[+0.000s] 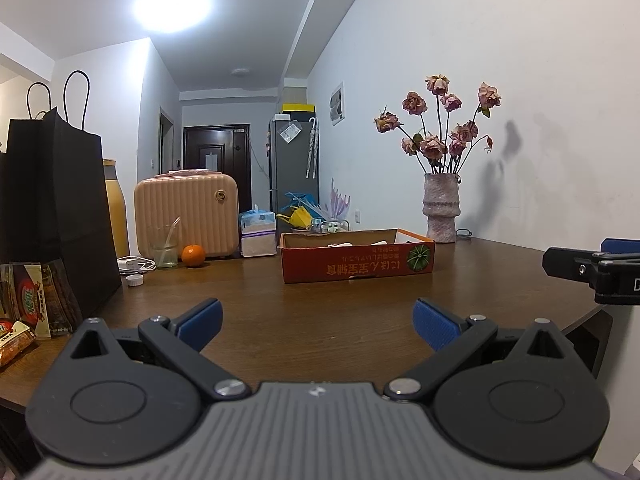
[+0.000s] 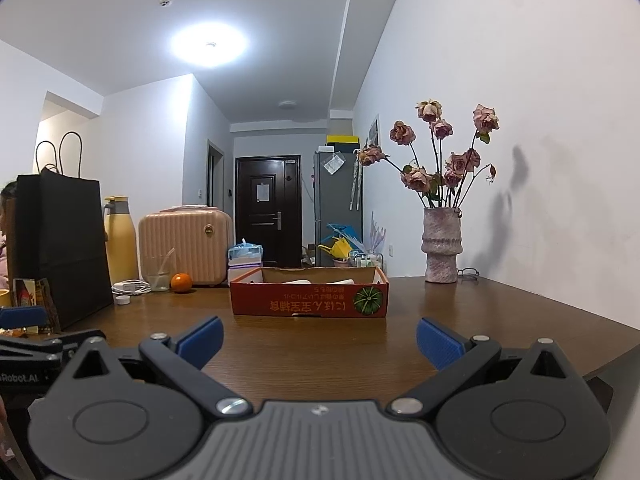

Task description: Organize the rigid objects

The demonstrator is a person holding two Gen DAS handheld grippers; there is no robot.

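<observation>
Hovering low over the near edge of the brown wooden table (image 1: 320, 292), both tools point at the shallow red cardboard box (image 2: 310, 300) with the pumpkin print. The left gripper (image 1: 318, 322) has its blue pads spread wide with nothing between them; the right gripper (image 2: 320, 342) is spread the same way, also empty. Each shows in the other's view at the side, so they sit side by side, level, aimed forward, probably so either can reach the box.

The box stands mid-table, open top up, print upside down from here. Pale white items (image 2: 298, 281) peek over its rim; what they are I cannot tell.

Loose things sit along the far left: a mandarin orange (image 1: 193, 255) just beside a clear glass with a straw (image 1: 164, 246), a white charger with cable (image 1: 134, 265), a small white cap (image 1: 134, 280), all in front of a pink ribbed case (image 1: 186, 216). A black paper bag (image 1: 56, 208) and snack packets (image 1: 24, 304) crowd the left edge. A vase of dried roses (image 1: 441, 208) stands against the wall, out of the working lane.

This fits either sorting still to come or the box already filled and the tools pulled clear.
</observation>
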